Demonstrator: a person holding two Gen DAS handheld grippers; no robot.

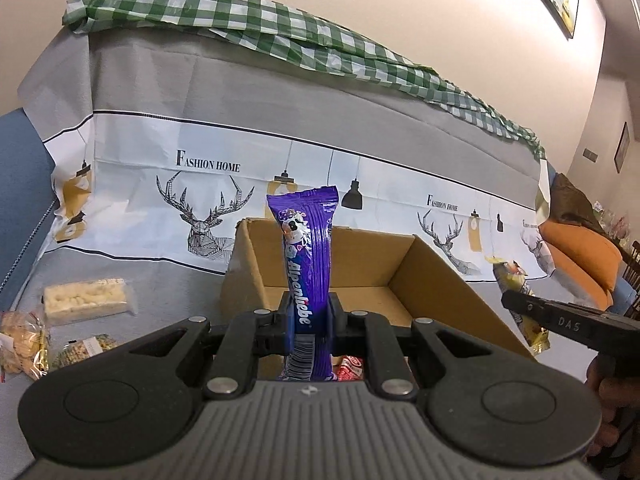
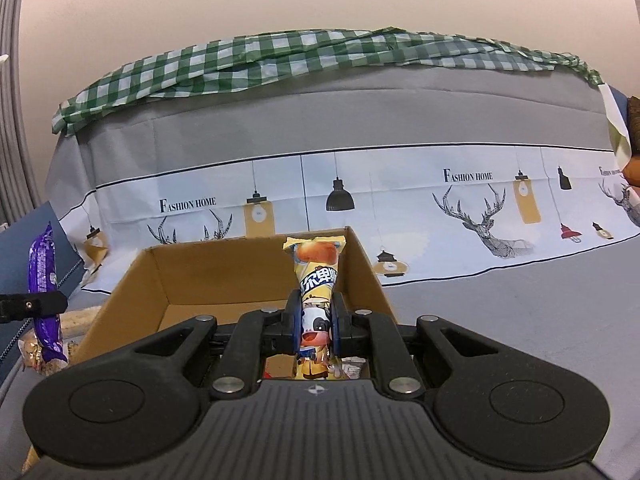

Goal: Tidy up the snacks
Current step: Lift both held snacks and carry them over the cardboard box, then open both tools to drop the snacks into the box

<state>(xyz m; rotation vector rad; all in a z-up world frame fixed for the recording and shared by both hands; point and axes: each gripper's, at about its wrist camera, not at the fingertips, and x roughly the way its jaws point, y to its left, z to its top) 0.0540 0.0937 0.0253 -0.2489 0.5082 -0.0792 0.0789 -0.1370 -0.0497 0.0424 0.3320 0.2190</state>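
Snacks pinched upright: left tool [image 1: 311, 320] grips purple stick [image 1: 310, 264], right tool [image 2: 317, 322] yellow stick [image 2: 316, 280].

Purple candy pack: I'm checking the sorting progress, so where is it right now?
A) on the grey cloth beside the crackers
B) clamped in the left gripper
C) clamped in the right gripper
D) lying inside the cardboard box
B: the purple candy pack stands upright, pinched in the shut left gripper in front of the cardboard box.
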